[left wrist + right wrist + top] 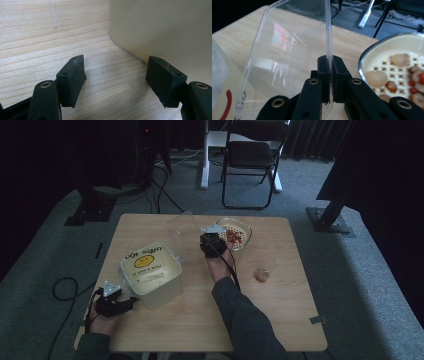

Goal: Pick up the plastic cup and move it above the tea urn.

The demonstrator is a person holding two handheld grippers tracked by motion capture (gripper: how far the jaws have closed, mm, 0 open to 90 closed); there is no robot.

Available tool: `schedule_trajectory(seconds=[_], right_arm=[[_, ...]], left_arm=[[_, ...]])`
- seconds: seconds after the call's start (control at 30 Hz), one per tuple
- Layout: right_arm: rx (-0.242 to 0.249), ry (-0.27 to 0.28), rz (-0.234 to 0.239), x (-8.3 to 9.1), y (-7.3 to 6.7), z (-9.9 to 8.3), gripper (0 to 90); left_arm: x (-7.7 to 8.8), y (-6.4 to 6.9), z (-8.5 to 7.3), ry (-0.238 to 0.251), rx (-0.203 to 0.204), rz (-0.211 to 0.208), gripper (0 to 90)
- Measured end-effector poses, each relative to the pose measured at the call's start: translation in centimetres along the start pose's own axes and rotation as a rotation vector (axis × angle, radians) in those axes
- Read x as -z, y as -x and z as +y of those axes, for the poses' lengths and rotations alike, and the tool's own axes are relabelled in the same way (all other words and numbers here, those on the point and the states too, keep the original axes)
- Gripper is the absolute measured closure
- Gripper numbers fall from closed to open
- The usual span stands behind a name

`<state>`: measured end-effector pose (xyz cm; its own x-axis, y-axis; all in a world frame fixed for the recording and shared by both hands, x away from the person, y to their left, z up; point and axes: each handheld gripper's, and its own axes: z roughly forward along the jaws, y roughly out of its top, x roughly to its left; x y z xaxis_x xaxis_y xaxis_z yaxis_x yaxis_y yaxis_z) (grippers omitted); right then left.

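My right gripper is shut on the edge of a clear plastic lid, which it holds tilted above the table; in the high view the right gripper has the clear lid just left of a bowl. That cream bowl holds pale round fruits and red pieces; it is the bowl at the table's far middle. My left gripper stands open low over the wood, beside the wall of a cream tub. The left gripper rests at the front left, next to the tub.
A small clear cup with reddish contents stands right of my right forearm. The wooden table has bare wood at the front right. A black folding chair and stand legs are on the carpet beyond the far edge.
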<state>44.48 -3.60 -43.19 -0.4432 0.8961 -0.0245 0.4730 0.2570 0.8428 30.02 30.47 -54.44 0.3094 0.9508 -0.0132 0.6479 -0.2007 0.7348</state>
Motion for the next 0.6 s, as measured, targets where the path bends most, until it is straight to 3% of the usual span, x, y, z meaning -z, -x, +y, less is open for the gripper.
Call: schedule_trajectory(seconds=[0.47,0.6], right_arm=[[-0.04,0.066,0.003,2.0,1.1,2.2,87.3],[-0.05,0.1,0.017,3.3,1.1,3.4,87.3]], left_arm=[[0.0,0.0,0.0,0.002,0.003,-0.002,31.9],[0.0,0.0,0.0,0.002,0.004,-0.002,31.9]])
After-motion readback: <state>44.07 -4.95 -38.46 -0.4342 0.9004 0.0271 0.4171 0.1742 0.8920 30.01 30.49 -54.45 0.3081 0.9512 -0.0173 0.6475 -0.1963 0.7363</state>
